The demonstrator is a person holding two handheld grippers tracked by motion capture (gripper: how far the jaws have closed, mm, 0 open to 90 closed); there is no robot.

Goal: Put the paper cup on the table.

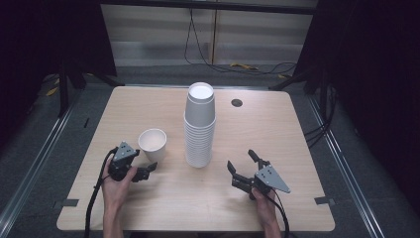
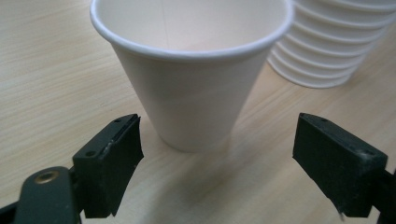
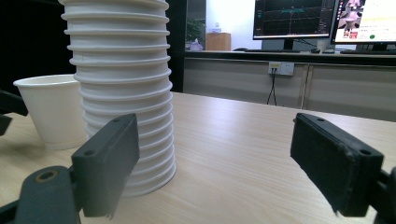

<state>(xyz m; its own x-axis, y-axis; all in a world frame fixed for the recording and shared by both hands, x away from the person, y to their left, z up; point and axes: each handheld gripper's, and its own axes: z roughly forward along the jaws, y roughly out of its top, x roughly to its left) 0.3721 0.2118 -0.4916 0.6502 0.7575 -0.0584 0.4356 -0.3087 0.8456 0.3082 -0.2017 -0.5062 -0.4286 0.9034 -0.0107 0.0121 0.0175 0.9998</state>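
Observation:
A single white paper cup (image 1: 152,144) stands upright and empty on the left half of the wooden table (image 1: 282,144). My left gripper (image 1: 143,161) is open just short of it, one jaw to each side of the cup's (image 2: 191,93) base without touching in the left gripper view (image 2: 218,129). A tall stack of white paper cups (image 1: 200,126) stands upright at the table's middle. My right gripper (image 1: 241,161) rests open to the right of the stack, nothing between its jaws (image 3: 215,135). In the right gripper view the stack (image 3: 121,93) rises just beyond the left jaw, with the single cup (image 3: 51,112) behind it.
A small dark cable hole (image 1: 236,102) sits in the table's far right part. Black frame legs and cables lie on the floor beyond the table. Monitors (image 3: 322,18) and a counter stand far off in the right gripper view.

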